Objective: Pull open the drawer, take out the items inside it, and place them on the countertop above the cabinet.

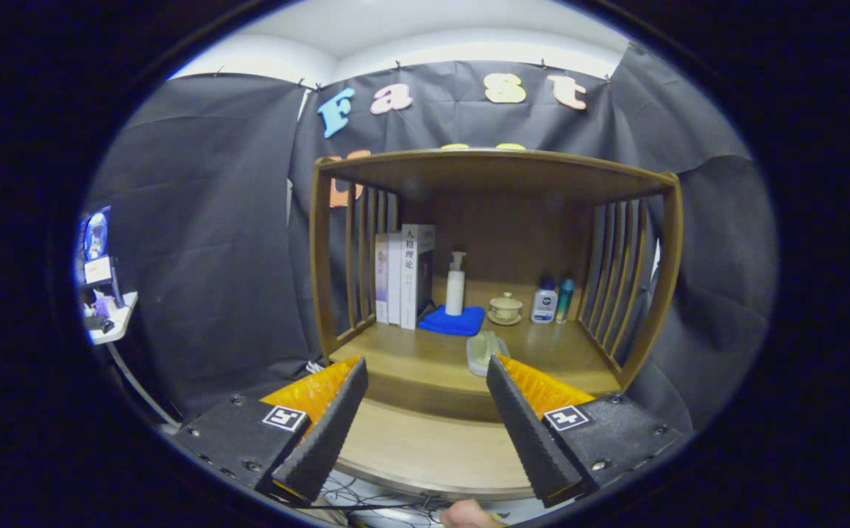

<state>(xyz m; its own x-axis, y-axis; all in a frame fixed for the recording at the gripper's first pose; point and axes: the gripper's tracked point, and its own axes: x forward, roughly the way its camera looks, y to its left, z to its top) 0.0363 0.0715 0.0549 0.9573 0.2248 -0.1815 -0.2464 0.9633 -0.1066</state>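
I hold the tongs (426, 381) spread wide and empty before the smooth wooden cabinet (494, 176); a pale ribbed soap dish (485, 350) lies on its table (410, 356).

Tongs (425, 367) spread wide, empty, before cabinet (498, 172) countertop (410, 359).

blue cloth (453, 320), brown wooden cabinet (498, 172)

My gripper (425, 370) has two fingers, spread apart with nothing between them. Beyond them I count three books (402, 277), one pump bottle (455, 284), one blue cloth (454, 321), one lidded cup (505, 306), two small bottles (544, 304) and one soap dish (485, 350).
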